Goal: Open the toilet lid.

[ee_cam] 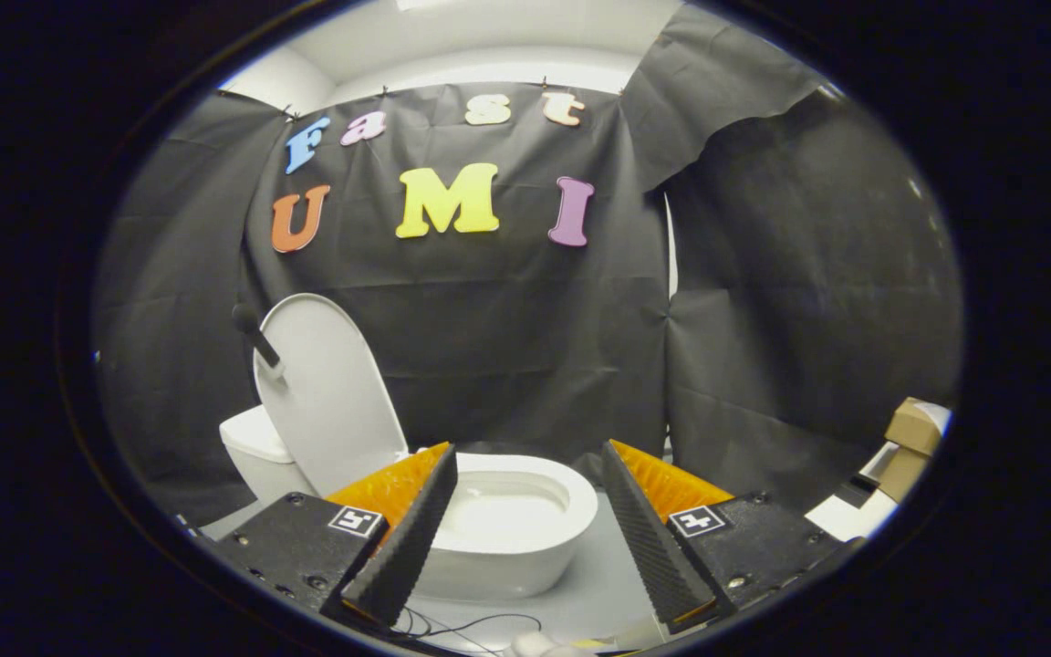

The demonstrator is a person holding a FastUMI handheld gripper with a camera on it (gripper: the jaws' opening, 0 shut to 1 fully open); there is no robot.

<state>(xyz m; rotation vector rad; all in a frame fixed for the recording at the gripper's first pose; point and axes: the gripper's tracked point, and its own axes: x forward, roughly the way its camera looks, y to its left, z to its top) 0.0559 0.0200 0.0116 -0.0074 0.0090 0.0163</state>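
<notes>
Toilet lid (329,388) up, leaning back vs tank (252,438). Bowl (512,520) exposed just ahead of tongs (530,465). Tongs spread wide, nothing gripped.

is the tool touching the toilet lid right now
Apart. The gripper view shows the tool open with nothing between its fingers, while the raised toilet lid stands well beyond them, leaning back above the bowl.

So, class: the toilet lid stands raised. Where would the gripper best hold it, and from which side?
Grip the lid's free top edge from the bowl side: it is thin, exposed and upright, far from the hinge. The gripper is open, holding nothing.
</notes>
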